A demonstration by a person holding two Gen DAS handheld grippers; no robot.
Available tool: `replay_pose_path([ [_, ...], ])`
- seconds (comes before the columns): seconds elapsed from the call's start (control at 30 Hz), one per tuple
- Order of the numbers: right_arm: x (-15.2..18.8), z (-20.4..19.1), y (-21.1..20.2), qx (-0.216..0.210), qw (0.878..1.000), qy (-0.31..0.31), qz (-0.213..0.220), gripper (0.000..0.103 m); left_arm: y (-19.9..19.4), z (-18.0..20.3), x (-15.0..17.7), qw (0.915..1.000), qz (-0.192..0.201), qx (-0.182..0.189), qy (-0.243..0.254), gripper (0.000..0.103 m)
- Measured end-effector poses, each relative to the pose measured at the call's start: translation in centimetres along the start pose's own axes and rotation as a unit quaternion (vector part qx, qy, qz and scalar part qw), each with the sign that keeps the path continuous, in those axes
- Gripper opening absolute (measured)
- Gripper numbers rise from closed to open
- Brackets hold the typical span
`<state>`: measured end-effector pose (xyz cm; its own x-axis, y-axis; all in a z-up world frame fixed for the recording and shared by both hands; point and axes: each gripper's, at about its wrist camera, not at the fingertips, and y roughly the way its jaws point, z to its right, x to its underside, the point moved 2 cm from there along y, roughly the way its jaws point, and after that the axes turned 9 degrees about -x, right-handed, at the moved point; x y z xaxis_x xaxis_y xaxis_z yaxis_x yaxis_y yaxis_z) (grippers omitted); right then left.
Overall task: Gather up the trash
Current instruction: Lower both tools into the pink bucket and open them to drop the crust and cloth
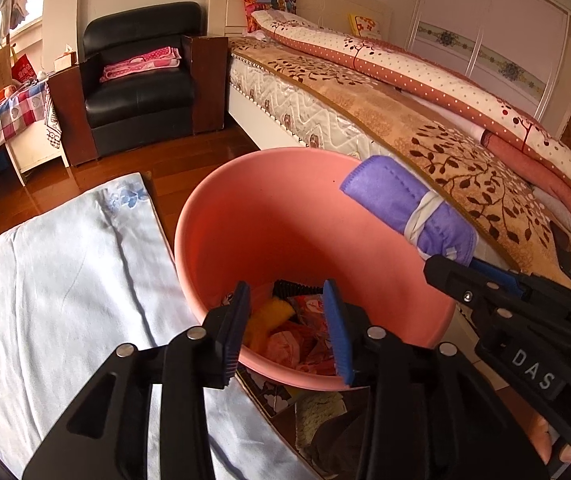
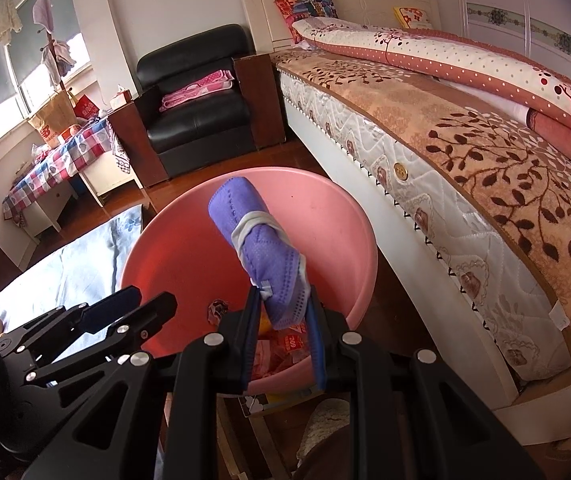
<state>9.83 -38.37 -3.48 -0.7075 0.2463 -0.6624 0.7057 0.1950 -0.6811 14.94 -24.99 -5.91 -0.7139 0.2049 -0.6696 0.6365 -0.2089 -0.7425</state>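
Mask (image 2: 261, 248), purple and rolled with its strap wound round, clamped by the lower end in right gripper (image 2: 283, 312), sticking up over pink bin (image 2: 349, 216) beside bed (image 2: 465, 168). Left gripper (image 1: 289, 320) apart and empty, poised over trash in bin bottom. Best to carry mask further over the bin's middle, tip it downward, then spread right jaws fully so the strap does not snag; keep left gripper clear of the drop.
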Motion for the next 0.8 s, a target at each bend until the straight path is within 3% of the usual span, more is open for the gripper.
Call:
replay_pose_path([
  [0.8,0.3,-0.6,-0.1,-0.003,1.0,-0.004,0.004,0.022,-1.6,-0.7,0.2,0.9999,0.012,-0.002,-0.008,0.039],
])
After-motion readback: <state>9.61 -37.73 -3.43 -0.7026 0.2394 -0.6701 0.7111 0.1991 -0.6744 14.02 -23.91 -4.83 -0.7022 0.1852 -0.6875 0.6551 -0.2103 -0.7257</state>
